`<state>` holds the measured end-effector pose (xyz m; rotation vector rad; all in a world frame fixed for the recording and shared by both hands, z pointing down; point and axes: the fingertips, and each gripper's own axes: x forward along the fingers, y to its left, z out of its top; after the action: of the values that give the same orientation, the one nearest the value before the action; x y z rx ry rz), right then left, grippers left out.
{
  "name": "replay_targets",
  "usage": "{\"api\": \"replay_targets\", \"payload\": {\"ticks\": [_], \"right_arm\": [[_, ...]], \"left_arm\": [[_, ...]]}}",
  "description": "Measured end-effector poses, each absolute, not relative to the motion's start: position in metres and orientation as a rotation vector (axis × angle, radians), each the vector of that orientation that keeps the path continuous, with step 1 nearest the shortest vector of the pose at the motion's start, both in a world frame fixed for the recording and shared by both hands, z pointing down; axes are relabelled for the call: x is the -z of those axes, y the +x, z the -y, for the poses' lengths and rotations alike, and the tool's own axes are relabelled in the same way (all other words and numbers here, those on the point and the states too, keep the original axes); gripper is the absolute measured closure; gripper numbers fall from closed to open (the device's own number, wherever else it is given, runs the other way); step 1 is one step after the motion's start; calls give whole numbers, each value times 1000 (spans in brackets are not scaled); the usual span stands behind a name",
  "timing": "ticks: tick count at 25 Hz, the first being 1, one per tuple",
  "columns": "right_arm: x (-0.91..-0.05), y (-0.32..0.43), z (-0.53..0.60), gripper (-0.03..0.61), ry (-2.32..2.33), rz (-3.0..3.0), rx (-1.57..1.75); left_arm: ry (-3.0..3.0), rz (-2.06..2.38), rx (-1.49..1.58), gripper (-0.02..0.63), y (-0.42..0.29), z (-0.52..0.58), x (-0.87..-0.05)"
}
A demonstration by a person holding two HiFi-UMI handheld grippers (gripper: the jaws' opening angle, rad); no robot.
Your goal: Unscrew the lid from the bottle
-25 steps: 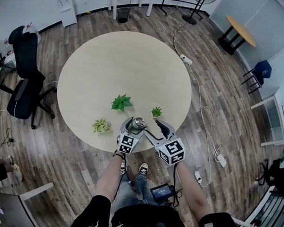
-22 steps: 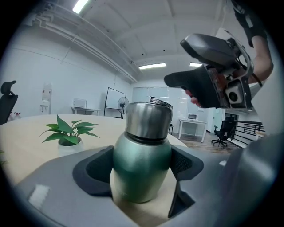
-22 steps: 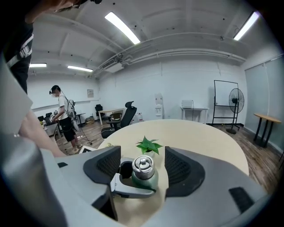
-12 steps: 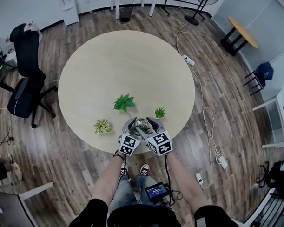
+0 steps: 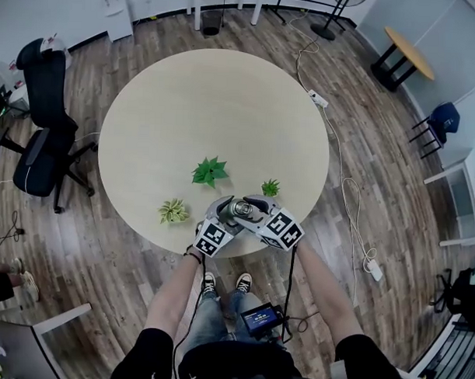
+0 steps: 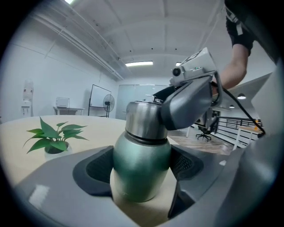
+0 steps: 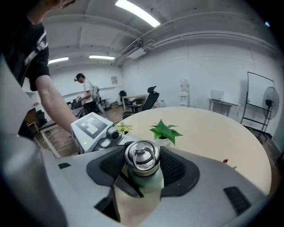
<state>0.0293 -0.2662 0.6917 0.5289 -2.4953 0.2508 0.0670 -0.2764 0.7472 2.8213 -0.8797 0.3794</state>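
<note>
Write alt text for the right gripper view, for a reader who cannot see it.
The right gripper, whose jaws have just been closing, clamps the steel, ring-topped lid of a green bottle on a round pale table. A small potted plant stands behind it, and a person stands in the far background.

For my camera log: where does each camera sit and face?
Head view: on the head, facing steeply down at the table; arms, legs, left gripper, right gripper show.
Left gripper view: on that gripper, near level, jaws clamping the bottle; right gripper, arm show.
Right gripper view: on that gripper, tilted down, jaws have just been closing on the lid; left gripper shows.
All views share bottle, plant.
</note>
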Motion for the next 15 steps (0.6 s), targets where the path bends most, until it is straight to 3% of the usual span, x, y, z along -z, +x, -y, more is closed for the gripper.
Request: {"api": "replay_targets", "payload": {"ticks": [6,9,11,13,15], "right_arm": [[-689,28,270,325,535,2438,-285],[-685,27,275,253,840,2469,-436],[-687,27,275,249,1001,2431,-467],[-689,29,276,256,1112,2374,-446],[-692,32,277,312,1171,2324,-413]], "left_arm": [[2818,869,-375,235,67,278,-747],[2781,963,-352,235,66,278,-747],[2756,1023,-341,235,65,278,-746],[2736,1065,-332,235,65,279,-746],[2728,1081,-329,235,65,279,-745]]}}
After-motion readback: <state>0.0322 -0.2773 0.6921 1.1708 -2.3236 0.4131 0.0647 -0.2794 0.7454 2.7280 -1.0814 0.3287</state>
